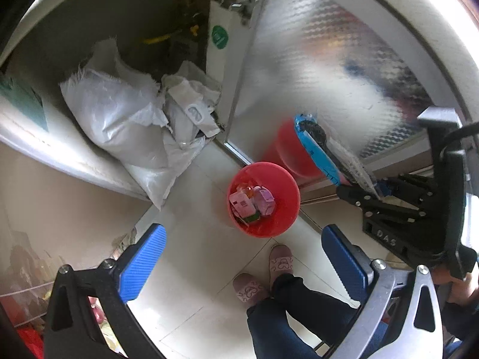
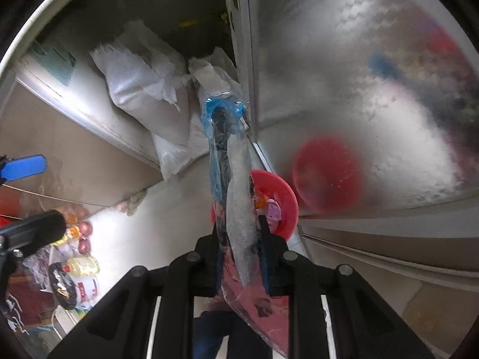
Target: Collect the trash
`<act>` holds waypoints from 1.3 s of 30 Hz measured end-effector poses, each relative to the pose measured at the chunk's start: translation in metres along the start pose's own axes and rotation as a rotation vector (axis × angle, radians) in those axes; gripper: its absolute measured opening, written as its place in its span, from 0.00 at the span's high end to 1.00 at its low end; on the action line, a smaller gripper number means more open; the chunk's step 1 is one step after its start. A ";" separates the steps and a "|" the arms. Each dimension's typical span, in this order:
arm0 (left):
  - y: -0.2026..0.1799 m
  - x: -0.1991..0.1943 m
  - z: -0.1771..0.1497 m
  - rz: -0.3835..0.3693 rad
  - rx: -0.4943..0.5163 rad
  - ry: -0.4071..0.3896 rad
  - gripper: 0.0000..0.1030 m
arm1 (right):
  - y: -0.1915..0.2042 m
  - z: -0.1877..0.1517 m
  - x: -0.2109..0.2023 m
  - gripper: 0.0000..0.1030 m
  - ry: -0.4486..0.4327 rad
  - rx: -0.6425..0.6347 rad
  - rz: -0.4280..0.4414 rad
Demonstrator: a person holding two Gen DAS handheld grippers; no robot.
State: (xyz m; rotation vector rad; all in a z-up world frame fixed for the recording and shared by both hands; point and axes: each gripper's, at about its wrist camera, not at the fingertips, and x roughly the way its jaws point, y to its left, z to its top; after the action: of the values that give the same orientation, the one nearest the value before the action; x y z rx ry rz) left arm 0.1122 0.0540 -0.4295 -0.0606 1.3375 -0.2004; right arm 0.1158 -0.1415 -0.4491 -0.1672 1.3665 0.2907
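Red bin (image 1: 263, 199) on the floor (image 1: 191, 257), right against the metal door (image 1: 314, 68) — pink cartons (image 1: 250, 202) and scraps inside. My right gripper (image 2: 242, 254) pinches a blue-and-clear wrapper (image 2: 227, 161), hanging over the bin's rim. My left gripper (image 1: 244, 257) gapes wide, nothing in it. White sacks (image 1: 119, 113) slump left of the bin; my slippers (image 1: 263, 275) sit just below it.

The raised letters "DAS" stand on the black body of the right gripper (image 1: 356, 193), seen from the left wrist. The green round sticker (image 1: 219, 36) on the cabinet edge perhaps carries a white mark, unreadable.
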 end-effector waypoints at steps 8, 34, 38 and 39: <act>0.003 0.008 -0.006 0.005 -0.015 0.016 0.00 | -0.002 -0.002 0.006 0.14 0.022 0.018 0.000; -0.084 -0.254 0.010 0.035 -0.055 -0.249 0.00 | 0.002 0.025 -0.269 0.01 -0.236 -0.088 0.050; -0.098 -0.294 0.015 0.055 -0.038 -0.313 0.00 | -0.005 0.022 -0.315 0.01 -0.335 -0.051 0.046; -0.102 -0.306 0.016 0.064 -0.027 -0.333 0.00 | -0.006 0.021 -0.325 0.01 -0.351 -0.042 0.045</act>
State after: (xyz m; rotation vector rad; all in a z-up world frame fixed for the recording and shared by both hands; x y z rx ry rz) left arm 0.0499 0.0073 -0.1163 -0.0699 1.0092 -0.1119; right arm 0.0806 -0.1757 -0.1273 -0.1135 1.0180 0.3684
